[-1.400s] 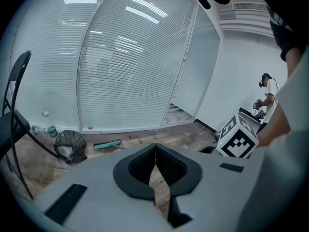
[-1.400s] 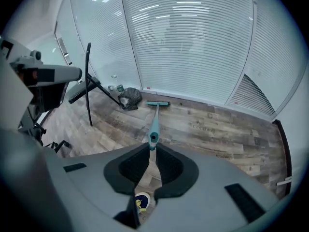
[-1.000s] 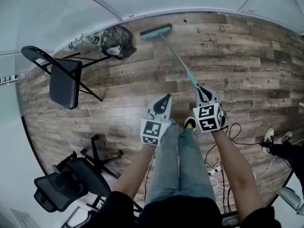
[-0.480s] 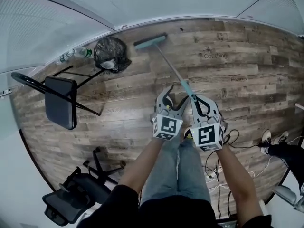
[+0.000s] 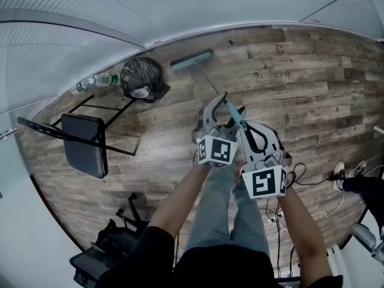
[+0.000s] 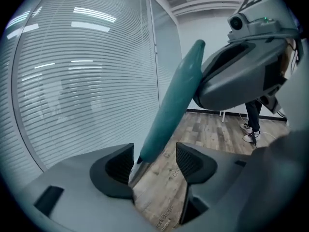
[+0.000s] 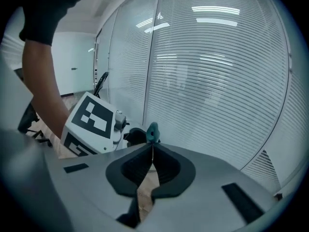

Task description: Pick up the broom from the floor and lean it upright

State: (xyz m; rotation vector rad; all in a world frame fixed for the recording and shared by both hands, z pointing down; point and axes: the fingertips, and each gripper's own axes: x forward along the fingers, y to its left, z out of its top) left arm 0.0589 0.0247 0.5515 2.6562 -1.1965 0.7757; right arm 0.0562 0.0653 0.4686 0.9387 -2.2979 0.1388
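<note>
The broom lies with its teal head [image 5: 191,60] on the wood floor near the far wall, and its thin handle [image 5: 211,84] slants up toward me. My right gripper [image 5: 247,126] is shut on the teal grip at the handle's end, whose tip [image 7: 152,131] peeks past the closed jaws. My left gripper [image 5: 223,108] has just opened wide and is now open, just beyond the right one. In the left gripper view the teal grip [image 6: 174,105] passes between its pads [image 6: 190,161], close to the left pad but unpressed.
A black rubbish bag [image 5: 143,80] and a plastic bottle [image 5: 96,80] sit by the wall left of the broom head. A folding chair [image 5: 84,140] stands at the left, an office chair [image 5: 114,251] lower left. Cables [image 5: 288,173] and another person's shoes [image 5: 348,173] lie at the right.
My left gripper has swung right and forward to the handle, and its jaws have opened around it. My right gripper has risen, lifting the handle's end off the floor.
</note>
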